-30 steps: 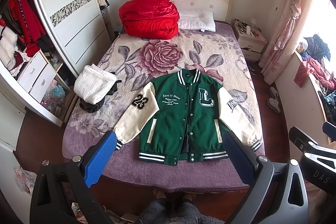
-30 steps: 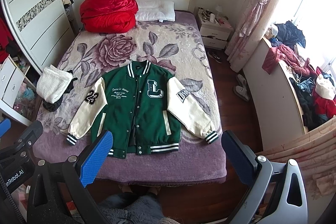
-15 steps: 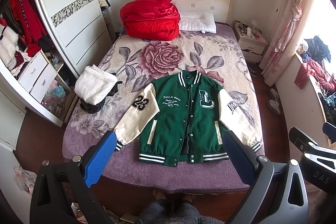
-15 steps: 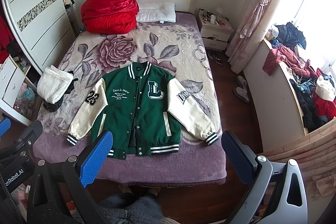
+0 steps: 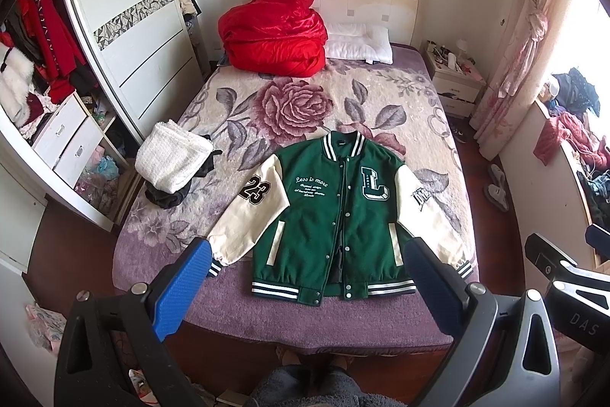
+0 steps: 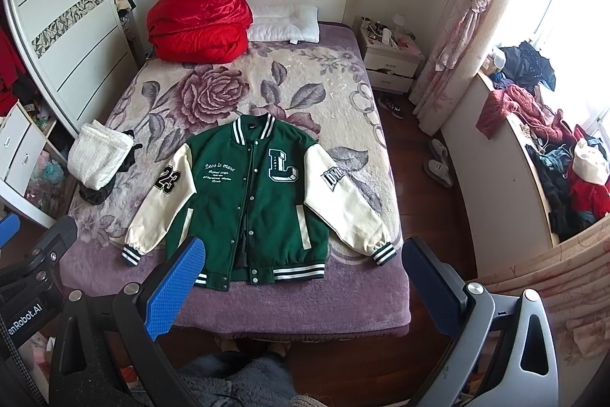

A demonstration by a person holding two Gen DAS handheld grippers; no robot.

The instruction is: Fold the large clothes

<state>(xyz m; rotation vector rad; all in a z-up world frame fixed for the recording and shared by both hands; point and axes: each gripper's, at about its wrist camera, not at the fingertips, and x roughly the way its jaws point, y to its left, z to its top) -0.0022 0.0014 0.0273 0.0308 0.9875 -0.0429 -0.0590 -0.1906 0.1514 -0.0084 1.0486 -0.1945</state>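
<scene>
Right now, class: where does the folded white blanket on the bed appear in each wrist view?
Left wrist: white blanket, left of centre, beside the jacket's "23" sleeve.
Right wrist: white blanket, far left, midway up.
Shared landmark: red duvet by the headboard.

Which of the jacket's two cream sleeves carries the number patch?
The sleeve on the picture's left, beside the white folded blanket, bears "23"; the other sleeve has a lettered patch.
</scene>
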